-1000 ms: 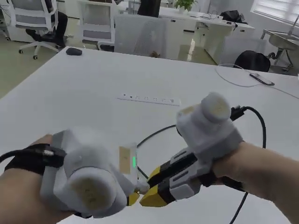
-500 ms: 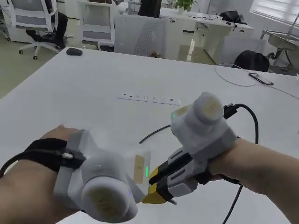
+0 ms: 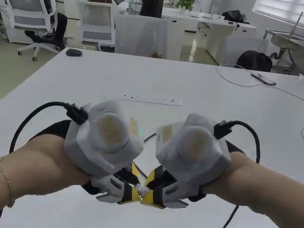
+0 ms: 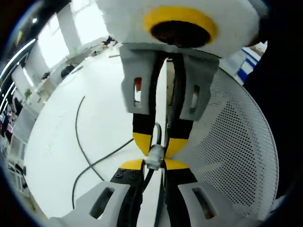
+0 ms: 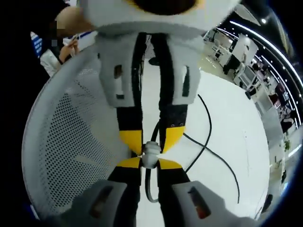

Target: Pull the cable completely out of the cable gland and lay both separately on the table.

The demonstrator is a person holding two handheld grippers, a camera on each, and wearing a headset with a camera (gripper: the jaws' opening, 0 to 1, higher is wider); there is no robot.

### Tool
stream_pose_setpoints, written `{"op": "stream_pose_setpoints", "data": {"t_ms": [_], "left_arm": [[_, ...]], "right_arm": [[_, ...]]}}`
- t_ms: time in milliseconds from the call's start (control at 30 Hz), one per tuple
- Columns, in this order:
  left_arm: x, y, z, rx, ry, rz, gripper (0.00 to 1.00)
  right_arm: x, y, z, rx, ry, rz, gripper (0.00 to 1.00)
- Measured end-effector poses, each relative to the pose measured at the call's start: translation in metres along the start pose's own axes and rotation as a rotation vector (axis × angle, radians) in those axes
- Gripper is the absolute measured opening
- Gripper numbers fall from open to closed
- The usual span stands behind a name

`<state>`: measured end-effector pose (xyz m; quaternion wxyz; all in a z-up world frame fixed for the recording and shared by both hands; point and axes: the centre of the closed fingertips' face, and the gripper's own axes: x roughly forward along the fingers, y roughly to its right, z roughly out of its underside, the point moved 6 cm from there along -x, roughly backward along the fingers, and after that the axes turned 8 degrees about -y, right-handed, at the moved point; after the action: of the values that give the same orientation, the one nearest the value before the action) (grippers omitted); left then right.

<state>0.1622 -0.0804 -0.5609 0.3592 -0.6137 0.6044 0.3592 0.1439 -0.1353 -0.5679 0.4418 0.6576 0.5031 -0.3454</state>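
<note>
**Cable Gland Pinched Between Both Grippers**

Head view: left gripper [image 3: 127,194] and right gripper [image 3: 153,194] meet tip to tip above the table [image 3: 199,90], with the white cable gland [image 3: 141,192] between them.

Left gripper view: its fingers [image 4: 133,164] pinch the gland, and the black cable [image 4: 157,130] runs through it.

Right gripper view: its fingers [image 5: 129,163] apparently pinch the gland's opposite end.

Handling: the gland is likely light and rigid, the cable limp and slick. Grip the cable close beside the gland.

left gripper [image 4: 154,165], right gripper [image 4: 159,143], seemingly clamping cable gland [image 4: 155,158]

L gripper [image 3: 129,192] & R gripper [image 3: 150,194] meet tip-to-tip, fingers [image 4: 133,164] on both pinched closed, wrists angled inward.
</note>
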Motion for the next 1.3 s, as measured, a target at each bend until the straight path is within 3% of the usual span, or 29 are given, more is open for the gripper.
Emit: {"op": "stream_pose_setpoints", "data": {"t_ms": [133, 167, 267, 300, 333, 367, 433, 467, 567, 600, 667, 733, 800, 900, 967, 1000, 1067, 1167, 1233, 1267, 1300], "left_arm": [[0.003, -0.006, 0.003, -0.119, 0.022, 0.109, 0.16], [0.004, -0.007, 0.005, -0.192, 0.025, 0.163, 0.16], [0.006, -0.009, 0.009, -0.325, 0.054, 0.267, 0.16], [0.008, -0.010, 0.010, -0.358, 0.062, 0.290, 0.16], [0.008, -0.009, 0.012, -0.353, 0.059, 0.305, 0.16], [0.009, -0.010, 0.012, -0.337, 0.068, 0.285, 0.16], [0.010, -0.004, 0.008, -0.239, 0.091, 0.223, 0.16], [0.010, -0.005, 0.008, -0.189, 0.088, 0.172, 0.16], [0.010, 0.000, 0.011, -0.114, 0.042, 0.082, 0.16], [0.009, 0.003, 0.012, -0.064, 0.022, 0.044, 0.16], [0.008, 0.008, 0.010, 0.028, 0.009, -0.035, 0.16], [0.007, 0.014, 0.008, 0.065, 0.003, -0.066, 0.16], [0.004, 0.016, 0.005, 0.089, 0.016, -0.096, 0.16], [-0.003, 0.015, 0.002, 0.180, -0.004, -0.191, 0.16], [-0.007, 0.015, -0.001, 0.236, -0.001, -0.236, 0.16], [-0.008, 0.015, -0.003, 0.257, 0.010, -0.244, 0.16], [-0.010, 0.017, -0.005, 0.240, 0.039, -0.232, 0.16], [-0.009, 0.018, -0.004, 0.284, 0.029, -0.240, 0.16], [-0.008, 0.017, -0.004, 0.266, 0.033, -0.237, 0.16], [-0.008, 0.015, -0.004, 0.249, 0.036, -0.231, 0.16], [-0.007, 0.014, -0.003, 0.210, 0.044, -0.218, 0.16]], "right_arm": [[0.002, -0.005, -0.002, -0.094, -0.045, 0.089, 0.11], [0.002, -0.007, -0.002, -0.129, -0.046, 0.112, 0.11], [0.003, -0.009, -0.003, -0.231, -0.066, 0.170, 0.11], [0.004, -0.011, -0.001, -0.223, -0.075, 0.177, 0.11], [0.005, -0.012, -0.001, -0.205, -0.068, 0.165, 0.12], [0.006, -0.012, 0.001, -0.173, -0.070, 0.151, 0.13], [0.006, -0.012, 0.005, -0.077, -0.051, 0.082, 0.14], [0.004, -0.011, 0.006, -0.017, -0.008, 0.037, 0.16], [-0.003, -0.008, 0.009, 0.083, 0.053, -0.030, 0.23], [-0.005, -0.005, 0.010, 0.103, 0.066, -0.042, 0.24], [-0.009, -0.001, 0.011, 0.150, 0.105, -0.076, 0.23], [-0.011, 0.001, 0.010, 0.208, 0.136, -0.121, 0.24], [-0.011, 0.005, 0.008, 0.220, 0.155, -0.127, 0.24], [-0.007, 0.002, 0.007, 0.226, 0.149, -0.185, 0.23], [-0.005, 0.002, 0.006, 0.219, 0.138, -0.197, 0.21], [-0.005, 0.001, 0.006, 0.213, 0.131, -0.200, 0.20], [-0.005, 0.003, 0.006, 0.217, 0.131, -0.194, 0.17], [-0.006, 0.003, 0.006, 0.241, 0.140, -0.197, 0.14], [-0.007, 0.001, 0.006, 0.222, 0.131, -0.176, 0.13], [-0.006, 0.002, 0.006, 0.194, 0.123, -0.142, 0.13], [-0.006, 0.002, 0.006, 0.189, 0.117, -0.124, 0.13]]}}
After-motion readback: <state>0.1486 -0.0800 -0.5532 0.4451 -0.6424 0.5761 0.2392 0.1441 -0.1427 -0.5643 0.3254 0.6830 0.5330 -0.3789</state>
